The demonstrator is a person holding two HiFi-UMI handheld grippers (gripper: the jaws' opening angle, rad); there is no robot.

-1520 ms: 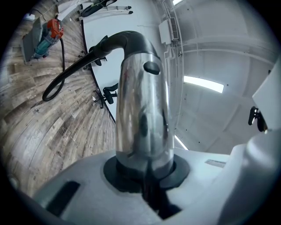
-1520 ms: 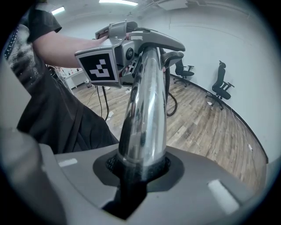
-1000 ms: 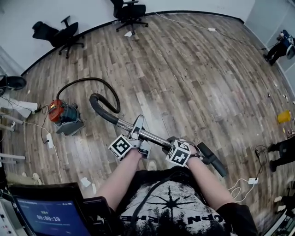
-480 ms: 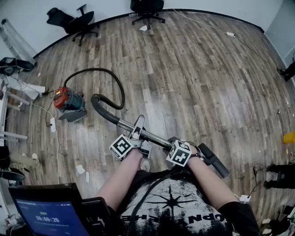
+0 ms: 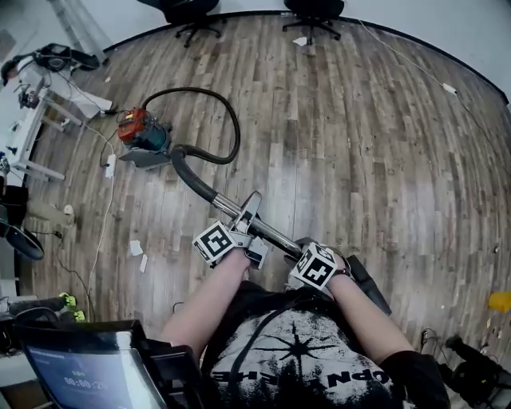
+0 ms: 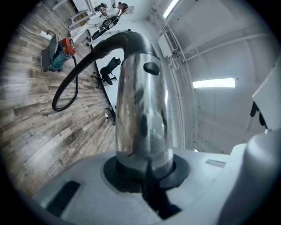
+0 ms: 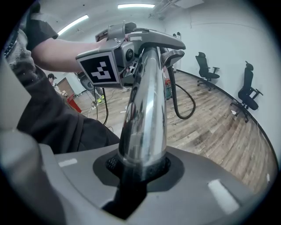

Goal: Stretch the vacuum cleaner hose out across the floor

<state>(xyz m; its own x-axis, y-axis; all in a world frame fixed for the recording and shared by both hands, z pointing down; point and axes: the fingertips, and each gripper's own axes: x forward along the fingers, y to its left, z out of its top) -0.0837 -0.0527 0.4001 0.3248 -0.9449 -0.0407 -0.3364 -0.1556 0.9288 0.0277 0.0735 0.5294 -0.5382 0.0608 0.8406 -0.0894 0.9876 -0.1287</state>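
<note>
An orange and teal vacuum cleaner (image 5: 142,132) stands on the wood floor at the upper left. Its black hose (image 5: 227,120) curls in a loop, then runs to a bent black handle (image 5: 185,164) and a chrome tube (image 5: 238,212). My left gripper (image 5: 247,224) is shut on the chrome tube (image 6: 145,110), which stands up out of its jaws (image 6: 147,176). Further along the tube, near its black end (image 5: 369,283), my right gripper (image 5: 302,249) is shut on it too (image 7: 142,118). The right gripper view shows the left gripper's marker cube (image 7: 103,66) and the hose (image 7: 180,101) beyond.
Office chairs (image 5: 188,12) (image 5: 315,12) stand at the far wall. Desks with gear (image 5: 40,104) and loose cables (image 5: 104,208) line the left side. A laptop (image 5: 88,367) sits at the bottom left, paper scraps (image 5: 136,248) lie nearby, and a yellow thing (image 5: 499,301) lies at right.
The view has swung: the vacuum cleaner and hose loop now sit higher and further right in the picture. Both grippers kept their hold on the tube and moved with it.
</note>
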